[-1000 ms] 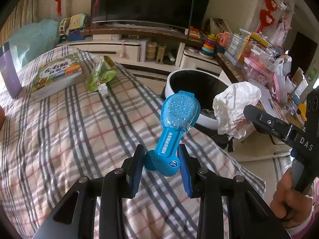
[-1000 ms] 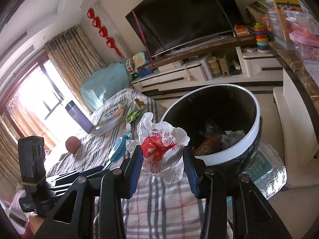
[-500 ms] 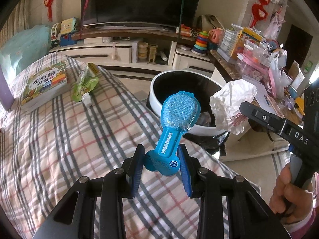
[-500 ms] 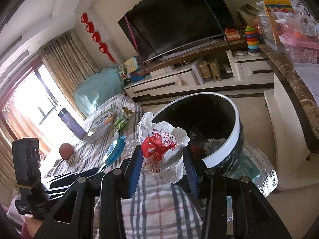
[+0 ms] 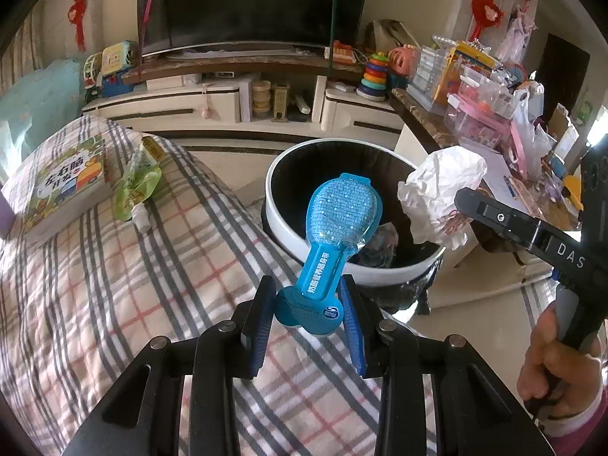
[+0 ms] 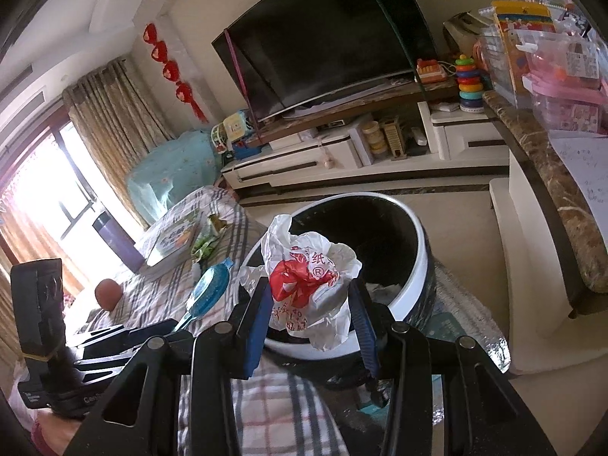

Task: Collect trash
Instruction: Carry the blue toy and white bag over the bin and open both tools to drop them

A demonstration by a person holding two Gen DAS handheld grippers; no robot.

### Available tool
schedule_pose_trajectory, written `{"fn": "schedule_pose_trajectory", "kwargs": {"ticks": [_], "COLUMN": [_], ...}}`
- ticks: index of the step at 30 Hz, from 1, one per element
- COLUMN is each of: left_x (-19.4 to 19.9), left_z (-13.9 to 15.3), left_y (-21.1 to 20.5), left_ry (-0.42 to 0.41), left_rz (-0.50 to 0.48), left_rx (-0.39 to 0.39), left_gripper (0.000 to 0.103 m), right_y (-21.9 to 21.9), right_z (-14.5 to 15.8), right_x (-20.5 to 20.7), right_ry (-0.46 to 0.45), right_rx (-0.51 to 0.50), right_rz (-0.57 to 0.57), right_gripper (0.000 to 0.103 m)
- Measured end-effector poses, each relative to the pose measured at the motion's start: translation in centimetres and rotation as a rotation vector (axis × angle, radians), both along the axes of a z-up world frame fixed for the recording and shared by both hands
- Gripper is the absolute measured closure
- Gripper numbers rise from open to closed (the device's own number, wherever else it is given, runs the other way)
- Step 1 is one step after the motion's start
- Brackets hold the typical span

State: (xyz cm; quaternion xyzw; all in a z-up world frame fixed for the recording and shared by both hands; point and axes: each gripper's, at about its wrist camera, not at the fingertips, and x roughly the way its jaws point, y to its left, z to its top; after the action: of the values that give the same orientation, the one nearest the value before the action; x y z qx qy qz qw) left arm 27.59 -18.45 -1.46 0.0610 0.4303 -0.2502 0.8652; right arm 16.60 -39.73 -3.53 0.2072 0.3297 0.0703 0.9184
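Observation:
My left gripper (image 5: 307, 311) is shut on the narrow end of a blue plastic blister pack (image 5: 334, 224), whose wide end reaches over the near rim of a round white trash bin (image 5: 281, 228) with a black liner. My right gripper (image 6: 311, 304) is shut on a crumpled white wrapper with red print (image 6: 307, 273), held at the bin's near rim (image 6: 414, 285). The wrapper (image 5: 440, 193) shows at the bin's right side in the left wrist view. The blister pack (image 6: 211, 290) shows to the left in the right wrist view. A green pouch (image 5: 135, 182) lies on the plaid cloth.
A book (image 5: 64, 186) lies on the plaid-covered table (image 5: 114, 285) beside the pouch. A purple bottle (image 6: 114, 241) and a round reddish object (image 6: 107, 293) stand further back. A TV cabinet (image 5: 228, 102) and a cluttered marble counter (image 6: 551, 174) border the bin.
Both grippers have moved forward toward the bin with their loads. The bin now looks larger and closer, and the blister pack's wide end overlaps its rim.

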Motion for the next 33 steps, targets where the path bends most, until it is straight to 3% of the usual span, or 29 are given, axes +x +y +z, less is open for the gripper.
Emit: {"fn": "schedule_pose_trajectory", "kwargs": {"ticks": [33], "left_x": [5.4], "left_z": [-1.8], "left_y": [-5.0], "left_ry": [0.003], "left_rz": [-0.028], "left_rx": [0.075], "left_gripper": [0.070], "right_y": [-1.2], "right_z": [-0.7], "right_x": [4.7], "right_ry": [0.068], "right_rx": [-0.107], "right_rz": [-0.001], "right_gripper": [0.061]}}
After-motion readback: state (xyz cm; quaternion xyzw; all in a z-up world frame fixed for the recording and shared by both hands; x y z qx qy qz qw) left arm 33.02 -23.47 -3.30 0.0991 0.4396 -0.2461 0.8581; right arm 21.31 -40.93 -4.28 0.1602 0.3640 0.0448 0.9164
